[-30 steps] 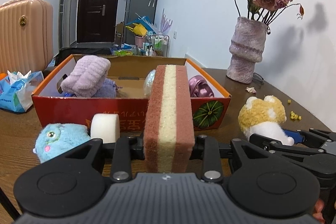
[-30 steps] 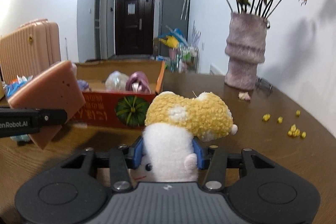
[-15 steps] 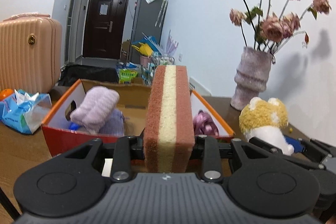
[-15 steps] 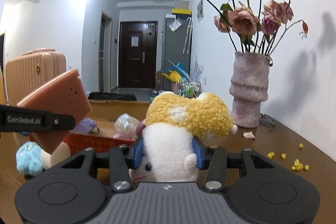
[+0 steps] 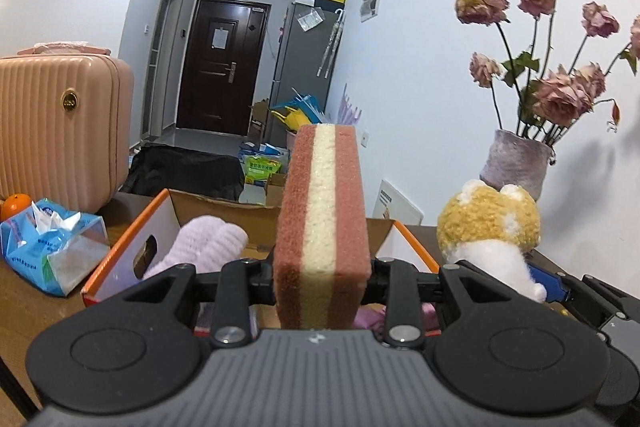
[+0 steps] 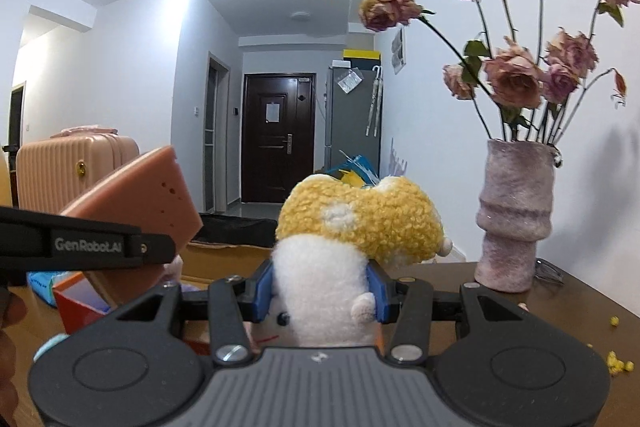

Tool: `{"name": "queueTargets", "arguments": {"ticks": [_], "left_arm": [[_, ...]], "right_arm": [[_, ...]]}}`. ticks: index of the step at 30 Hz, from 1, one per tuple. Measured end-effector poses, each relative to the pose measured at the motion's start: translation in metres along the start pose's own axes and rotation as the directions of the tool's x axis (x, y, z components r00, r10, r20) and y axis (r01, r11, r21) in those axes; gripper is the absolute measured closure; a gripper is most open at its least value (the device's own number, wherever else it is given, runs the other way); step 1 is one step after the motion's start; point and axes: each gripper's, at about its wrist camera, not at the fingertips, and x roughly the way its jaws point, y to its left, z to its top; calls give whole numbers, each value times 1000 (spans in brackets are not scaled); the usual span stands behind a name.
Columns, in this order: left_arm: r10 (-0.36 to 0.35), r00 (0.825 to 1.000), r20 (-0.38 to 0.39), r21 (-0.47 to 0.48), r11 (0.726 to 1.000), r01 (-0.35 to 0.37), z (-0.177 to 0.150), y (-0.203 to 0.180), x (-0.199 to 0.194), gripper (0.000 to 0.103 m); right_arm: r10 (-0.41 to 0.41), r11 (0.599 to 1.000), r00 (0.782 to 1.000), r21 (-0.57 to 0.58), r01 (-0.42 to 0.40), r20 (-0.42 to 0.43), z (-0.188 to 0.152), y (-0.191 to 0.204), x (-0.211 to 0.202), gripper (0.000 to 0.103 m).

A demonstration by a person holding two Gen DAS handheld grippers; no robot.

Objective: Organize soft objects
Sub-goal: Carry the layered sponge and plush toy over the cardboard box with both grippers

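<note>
Upright, pink-and-cream striped sponge (image 5: 322,227)

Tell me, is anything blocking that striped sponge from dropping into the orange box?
Partly. The left tongs hold the sponge upright above the near edge of the box. A lilac fluffy roll already lies inside on the left, and something purple sits just below. Nothing else visibly stands between.

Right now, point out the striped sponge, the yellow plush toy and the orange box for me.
striped sponge (image 5: 322,227), left wrist view, on its cream middle stripe.
yellow plush toy (image 6: 320,287), right wrist view, on its white body.
orange box (image 5: 120,251), left wrist view, on its left wall rim.
</note>
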Motion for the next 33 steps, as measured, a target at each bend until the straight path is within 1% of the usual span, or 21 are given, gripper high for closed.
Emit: {"name": "queueTargets", "arguments": {"ticks": [11, 27, 33], "left_arm": [[32, 999, 10, -10, 999, -32, 12, 11, 32, 71], [58, 998, -6, 14, 998, -58, 18, 20, 77, 71], [68, 997, -20, 29, 997, -67, 18, 22, 92, 71]], "right_arm": [[24, 1000, 1000, -15, -24, 16, 6, 16, 41, 57], [31, 998, 1000, -46, -31, -3, 7, 21, 92, 57], [32, 998, 999, -49, -33, -32, 4, 22, 108, 57]]}}
